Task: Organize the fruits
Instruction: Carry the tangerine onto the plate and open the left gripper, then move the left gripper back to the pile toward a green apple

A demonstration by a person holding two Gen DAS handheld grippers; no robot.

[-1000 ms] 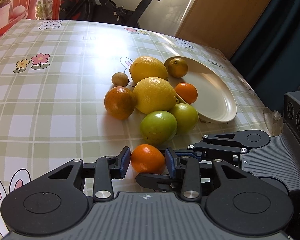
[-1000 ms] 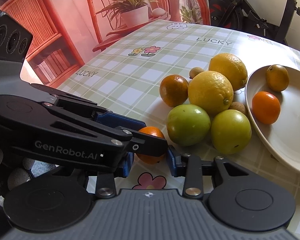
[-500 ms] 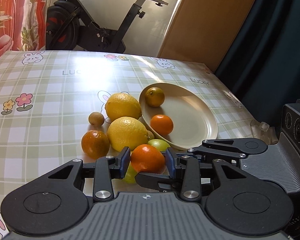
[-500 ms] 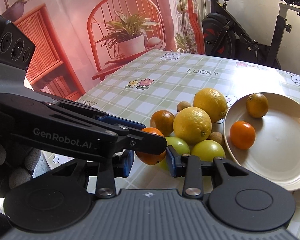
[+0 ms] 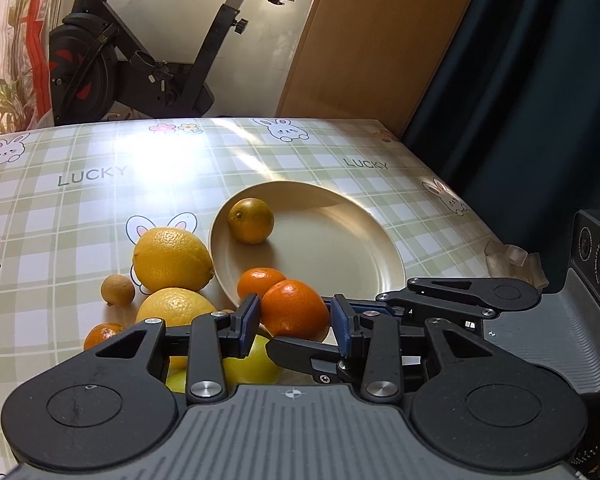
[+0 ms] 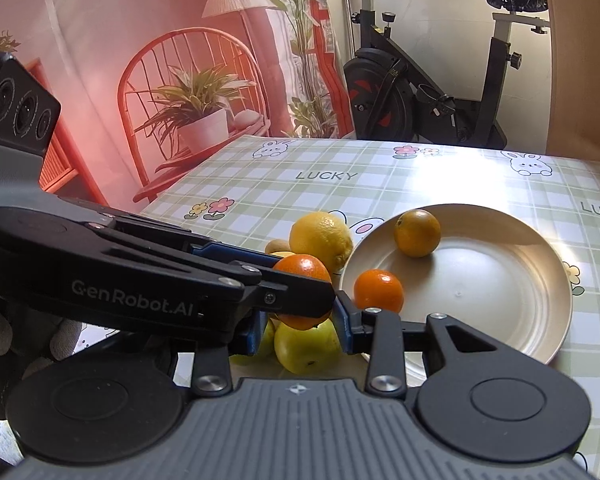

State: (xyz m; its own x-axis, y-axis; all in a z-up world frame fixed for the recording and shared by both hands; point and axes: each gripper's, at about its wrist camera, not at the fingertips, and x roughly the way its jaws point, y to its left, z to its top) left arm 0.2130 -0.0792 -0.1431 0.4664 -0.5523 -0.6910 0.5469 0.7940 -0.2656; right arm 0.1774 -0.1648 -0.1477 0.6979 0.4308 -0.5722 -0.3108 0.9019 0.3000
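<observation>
**Left wrist view.** The left tool [image 5: 294, 318] is seen closed on a bright orange [image 5: 296, 308], which is pinched between both blue pads and carried clear of the tabletop [image 5: 100, 208]. This held orange is placed just over the near rim of the cream plate [image 5: 340, 248]. On the plate, a dull orange [image 5: 251, 221] is seen toward its far left edge and a small orange [image 5: 254, 282] at its near left edge. Two lemons [image 5: 172, 260] are found just left of the plate, with a small brown fruit [image 5: 118, 290] and another orange [image 5: 104, 332] further left. A green fruit [image 5: 252, 364] is partly hidden under the tool, near the plate's front.

**Right wrist view.** The right tool [image 6: 299, 328] is seen clamped on the same held orange from the other side, at the plate's left rim. The left tool is laid across it, so part of the grip is covered. The green fruit is seen directly below the held orange, beside the plate.
</observation>
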